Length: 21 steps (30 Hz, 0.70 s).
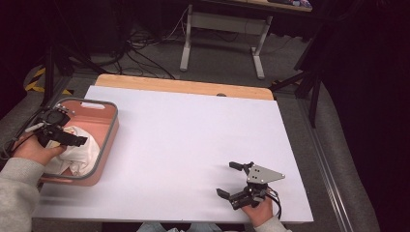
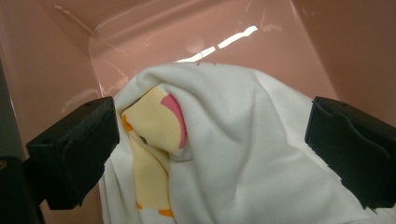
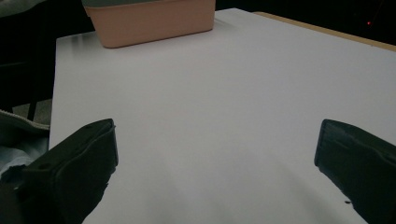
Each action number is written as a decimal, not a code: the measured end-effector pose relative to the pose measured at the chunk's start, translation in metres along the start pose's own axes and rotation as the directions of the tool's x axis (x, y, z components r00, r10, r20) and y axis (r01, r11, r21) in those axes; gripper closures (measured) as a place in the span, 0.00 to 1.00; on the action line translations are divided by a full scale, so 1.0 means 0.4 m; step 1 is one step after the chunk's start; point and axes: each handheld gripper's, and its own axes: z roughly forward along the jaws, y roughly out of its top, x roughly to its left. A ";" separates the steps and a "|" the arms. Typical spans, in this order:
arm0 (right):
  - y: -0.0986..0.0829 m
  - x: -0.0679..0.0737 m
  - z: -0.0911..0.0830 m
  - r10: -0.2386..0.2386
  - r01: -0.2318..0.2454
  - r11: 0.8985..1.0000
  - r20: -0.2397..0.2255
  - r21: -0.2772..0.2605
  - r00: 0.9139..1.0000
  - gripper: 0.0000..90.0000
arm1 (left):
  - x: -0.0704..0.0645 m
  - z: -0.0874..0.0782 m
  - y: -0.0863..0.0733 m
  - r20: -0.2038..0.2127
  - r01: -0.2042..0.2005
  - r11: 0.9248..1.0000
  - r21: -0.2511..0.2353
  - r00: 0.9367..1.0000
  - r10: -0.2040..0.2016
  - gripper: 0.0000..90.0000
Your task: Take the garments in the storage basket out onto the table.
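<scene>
White cloth, crumpled, lies inside the pink bin at the left edge of the table; a folded-in part shows a pale yellow print with pink and orange patches. In the high view the cloth fills the near half of the bin, whose grey rim runs round a pink wall.

I hold the left gripper over the bin, pointed down into it. In the left gripper view its jaws stand spread wide, one on either side of the cloth's raised fold. The left jaw lies just beside, perhaps touching, the fabric; the right jaw sits against the cloth's right slope, though I cannot tell whether it presses on it. Nothing is pinched between them. In the high view the same gripper reaches over the cloth from the bin's left side, with my left hand behind it at the bin's near left corner.

I hold the right gripper low over the bare table near its near right corner, well apart from the bin. Its jaws are spread, with only table surface between them, as the right gripper view confirms; the bin appears there at the far left.
</scene>
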 end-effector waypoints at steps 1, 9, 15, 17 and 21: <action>0.000 0.000 0.000 -0.001 0.001 1.000 0.000 0.000 1.000 0.00 | 0.002 0.004 0.000 0.000 0.000 1.000 0.008 1.000 0.000 0.05; 0.000 0.000 0.000 -0.002 0.002 1.000 -0.003 -0.002 1.000 0.00 | 0.015 0.038 -0.007 0.010 0.010 0.997 0.076 1.000 -0.011 0.10; 0.000 0.001 0.000 -0.003 0.003 1.000 -0.006 -0.001 1.000 0.00 | 0.025 0.051 -0.014 0.034 0.016 0.996 0.087 0.999 -0.019 0.16; 0.000 0.001 0.001 -0.003 0.003 1.000 -0.008 -0.001 1.000 0.00 | 0.028 0.055 -0.017 0.048 0.021 0.996 0.092 0.999 -0.026 0.18; 0.000 0.001 0.001 -0.003 0.003 1.000 -0.009 0.000 1.000 0.00 | 0.031 0.064 -0.025 0.070 0.061 0.994 0.088 0.995 -0.067 0.21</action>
